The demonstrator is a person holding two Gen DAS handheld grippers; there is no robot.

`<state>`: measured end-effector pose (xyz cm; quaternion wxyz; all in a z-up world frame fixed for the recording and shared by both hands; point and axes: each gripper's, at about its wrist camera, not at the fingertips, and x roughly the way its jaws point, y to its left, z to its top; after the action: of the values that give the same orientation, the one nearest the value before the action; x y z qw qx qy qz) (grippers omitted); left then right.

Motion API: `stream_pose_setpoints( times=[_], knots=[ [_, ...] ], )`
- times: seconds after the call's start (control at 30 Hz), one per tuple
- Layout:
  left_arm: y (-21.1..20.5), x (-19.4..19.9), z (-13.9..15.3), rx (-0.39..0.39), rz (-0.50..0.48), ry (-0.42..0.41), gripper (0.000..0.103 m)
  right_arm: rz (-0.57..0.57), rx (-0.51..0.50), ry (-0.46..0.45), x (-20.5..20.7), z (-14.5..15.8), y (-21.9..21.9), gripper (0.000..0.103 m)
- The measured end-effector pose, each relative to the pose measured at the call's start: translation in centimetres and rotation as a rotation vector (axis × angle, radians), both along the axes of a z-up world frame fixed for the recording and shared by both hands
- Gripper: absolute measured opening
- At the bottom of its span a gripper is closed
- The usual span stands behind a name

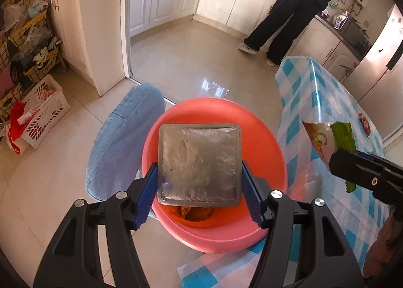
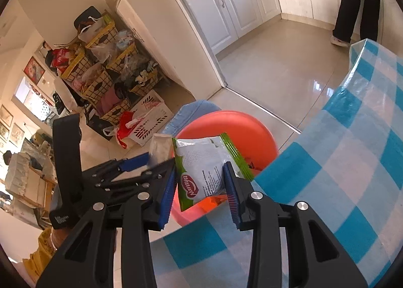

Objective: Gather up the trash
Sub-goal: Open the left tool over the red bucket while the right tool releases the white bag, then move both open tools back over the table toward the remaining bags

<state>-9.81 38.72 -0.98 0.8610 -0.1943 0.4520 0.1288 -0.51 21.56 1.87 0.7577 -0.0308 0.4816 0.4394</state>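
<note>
The left gripper (image 1: pixel 199 184) was clamped on a flat silver foil pouch (image 1: pixel 199 164), blue pads pressed against both of its side edges. The pouch hung right over a coral-red plastic bin (image 1: pixel 264 137), and down inside the bin there was some orange-brown trash (image 1: pixel 194 212) under the pouch's lower edge. Only the left wrist view gave that look into the bin.

The right gripper (image 2: pixel 200 188) was gripping a white and green snack wrapper (image 2: pixel 201 167) with "Naraya" printed on it, one pad on each side. In its own view the wrapper sat in front of the bin (image 2: pixel 241 127), off the edge of the table. The left view only caught the right gripper (image 1: pixel 365 177) at the far right, holding the wrapper's (image 1: pixel 327 139) printed front side against the tablecloth, so the brand text couldn't be read there.

The right wrist view also showed the left gripper (image 2: pixel 151 159) from the side, with the pouch (image 2: pixel 161 147) edge-on and looking pale.

Around that, a blue checked tablecloth (image 2: pixel 340 162) covered the table on the right, a blue cushioned stool (image 1: pixel 123 142) stood just beside the bin, and yellow wire baskets (image 2: pixel 100 81) were stacked by the wall. A person in dark clothes (image 1: pixel 297 11) stood at the kitchen counter.
</note>
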Motion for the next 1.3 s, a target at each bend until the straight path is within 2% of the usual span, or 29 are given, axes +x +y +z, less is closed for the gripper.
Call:
stream_pose_setpoints(
  times=[0.2, 0.27, 0.33, 0.4, 0.53, 0.63, 0.7, 0.93, 1.3],
  knots=[
    [0.1, 0.5, -1.6, -0.016, 0.003, 0.037, 0.065, -0.024, 0.012, 0.023, 0.6, -0.7, 0.1, 0.055],
    [0.1, 0.5, -2.2, -0.017, 0.01, 0.057, 0.075, -0.033, 0.025, 0.03, 0.8, -0.7, 0.2, 0.063],
    [0.3, 0.4, -2.4, -0.01, 0.017, 0.06, 0.075, -0.04, 0.046, 0.035, 0.8, -0.6, -0.2, 0.064],
    [0.5, 0.1, -2.5, -0.01, 0.029, 0.067, 0.076, -0.053, 0.052, 0.019, 0.6, -0.1, -0.7, 0.065],
    [0.6, -0.7, -1.9, -0.002, 0.046, 0.058, 0.08, -0.09, 0.057, -0.022, 0.0, 0.9, -2.8, 0.081],
    [0.5, -1.1, -1.3, 0.029, 0.051, 0.055, 0.082, -0.121, 0.051, -0.049, -0.5, 1.4, -4.5, 0.083],
    [0.5, -1.4, -0.9, 0.038, 0.054, 0.05, 0.082, -0.149, 0.049, -0.065, -1.0, 1.6, -5.9, 0.088],
    [-0.5, -1.8, 1.2, 0.044, 0.04, 0.006, 0.082, -0.223, 0.023, -0.128, -3.0, 1.8, -9.5, 0.088],
    [-5.6, -1.3, 3.5, 0.05, -0.079, -0.024, 0.082, -0.36, 0.046, -0.098, -4.6, 1.0, -16.7, 0.088]
  ],
)
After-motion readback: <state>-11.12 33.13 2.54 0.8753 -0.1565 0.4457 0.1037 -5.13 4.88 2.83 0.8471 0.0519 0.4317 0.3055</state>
